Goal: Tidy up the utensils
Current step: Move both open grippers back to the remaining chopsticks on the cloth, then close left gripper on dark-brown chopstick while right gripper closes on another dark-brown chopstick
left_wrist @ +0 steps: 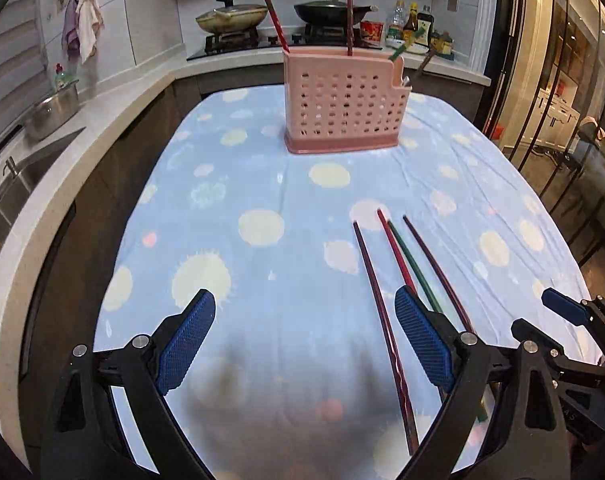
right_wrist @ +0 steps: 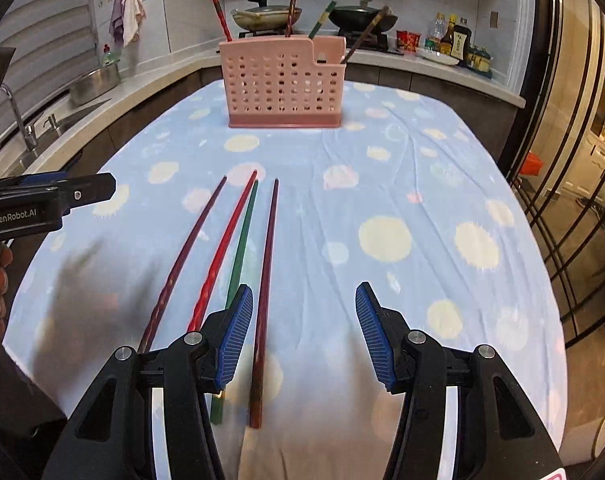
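both pairs of jaws stand apart and hold nothing: the left gripper (left_wrist: 304, 344) is spread very wide, the right gripper (right_wrist: 302, 336) less wide. four loose chopsticks lie side by side on the counter with the blue spotted cloth (right_wrist: 422, 184), well in front of the pink utensil holder (right_wrist: 282, 84): a dark purple chopstick (right_wrist: 190, 252), a red chopstick (right_wrist: 226, 248), a green chopstick (right_wrist: 242, 240) and a brown chopstick (right_wrist: 266, 264). the brown one lies nearest below the right gripper, between its jaws as this view shows it. other chopsticks already stand in the holder. i judge the sticks light, stiff and thin, also smooth (they may roll or slip), so it is better to take hold near the thick end, across the stick.
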Tool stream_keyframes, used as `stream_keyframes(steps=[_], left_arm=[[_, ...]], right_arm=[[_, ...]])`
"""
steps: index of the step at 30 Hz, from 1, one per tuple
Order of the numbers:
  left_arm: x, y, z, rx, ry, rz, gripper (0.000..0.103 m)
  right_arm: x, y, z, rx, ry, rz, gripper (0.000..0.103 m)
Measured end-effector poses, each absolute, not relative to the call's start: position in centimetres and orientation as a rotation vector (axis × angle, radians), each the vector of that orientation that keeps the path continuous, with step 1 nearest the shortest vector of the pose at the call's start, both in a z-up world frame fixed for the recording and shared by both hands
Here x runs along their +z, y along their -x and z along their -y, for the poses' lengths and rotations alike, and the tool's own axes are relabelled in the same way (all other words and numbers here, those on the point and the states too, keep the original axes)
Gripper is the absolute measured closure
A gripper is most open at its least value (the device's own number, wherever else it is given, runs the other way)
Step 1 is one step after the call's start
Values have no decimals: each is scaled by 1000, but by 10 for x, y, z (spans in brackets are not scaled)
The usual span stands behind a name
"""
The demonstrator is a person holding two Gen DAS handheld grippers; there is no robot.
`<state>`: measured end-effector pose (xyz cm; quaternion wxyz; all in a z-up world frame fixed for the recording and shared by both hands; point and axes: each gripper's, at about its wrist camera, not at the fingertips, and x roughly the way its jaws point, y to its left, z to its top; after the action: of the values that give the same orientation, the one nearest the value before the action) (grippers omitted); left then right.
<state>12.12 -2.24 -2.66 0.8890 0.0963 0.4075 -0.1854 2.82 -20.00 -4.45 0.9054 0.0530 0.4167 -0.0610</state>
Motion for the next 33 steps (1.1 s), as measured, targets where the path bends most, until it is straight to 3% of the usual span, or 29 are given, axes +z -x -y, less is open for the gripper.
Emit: stream_keyframes(steps=[6,16,18,22,27,33], left_arm=[[-56,-87,20,-402,-203,-909,16],[-75,-62,32,-428,-229,-946,17],[-77,-60,35,-439,-236,-946,22],[-84,-58,39,-465,-232,-977,41],[-92,-53,45,-503,-233,-1003,46],[-95,-50,49,-529,-237,-1004,63]], right_arm=[[-66,-5,194,-110,-140,-903,51],[-75,6,185,-81,-130,-928,62],[-77,5,184,-77,-127,-932,65],[-81,5,183,-79,-128,-938,71],[-85,4,183,-82,-121,-944,81],[-85,4,182,-74,-108,-944,93]])
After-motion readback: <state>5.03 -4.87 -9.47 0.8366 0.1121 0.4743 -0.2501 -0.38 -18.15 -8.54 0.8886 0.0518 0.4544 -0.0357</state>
